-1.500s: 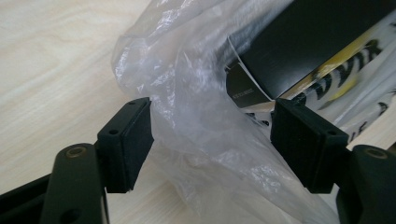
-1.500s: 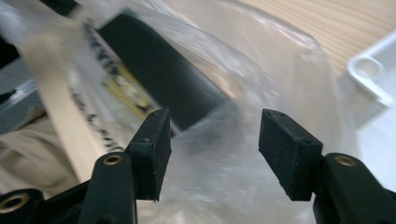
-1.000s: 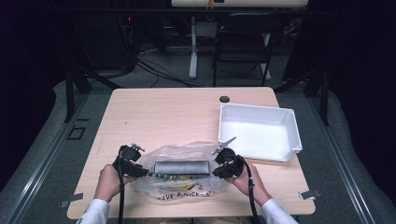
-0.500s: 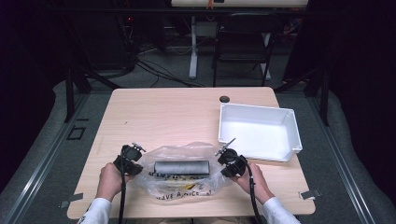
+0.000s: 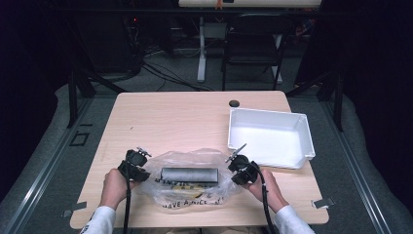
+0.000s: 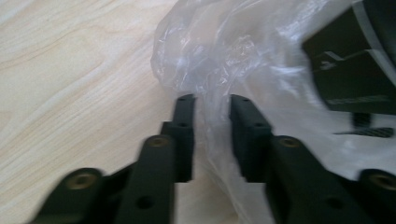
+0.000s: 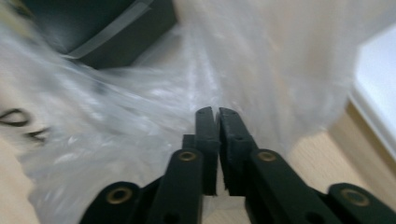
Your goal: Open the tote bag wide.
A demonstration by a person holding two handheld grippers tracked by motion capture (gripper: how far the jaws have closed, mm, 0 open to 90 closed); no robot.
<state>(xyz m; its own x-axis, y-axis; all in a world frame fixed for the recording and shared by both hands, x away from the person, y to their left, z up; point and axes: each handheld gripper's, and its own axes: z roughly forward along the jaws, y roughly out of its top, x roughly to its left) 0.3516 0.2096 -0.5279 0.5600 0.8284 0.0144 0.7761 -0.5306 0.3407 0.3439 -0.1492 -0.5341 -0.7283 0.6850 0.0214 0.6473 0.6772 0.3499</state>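
A clear bag (image 5: 187, 183) holding a dark box (image 5: 189, 174) lay on the worktop (image 5: 170, 117) beside a tray (image 5: 297, 151). The left hand-held gripper (image 6: 210, 105) was spread around a fold; the right (image 7: 214, 112) pinched film. The bag appeared thin, slippery and tearable, best gripped at bunched edges.

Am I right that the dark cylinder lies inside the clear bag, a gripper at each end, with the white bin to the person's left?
Not quite: the white bin sits to the person's right, as the high view shows. The rest holds: the dark cylinder lies inside the clear bag, with the left gripper and right gripper at its ends.
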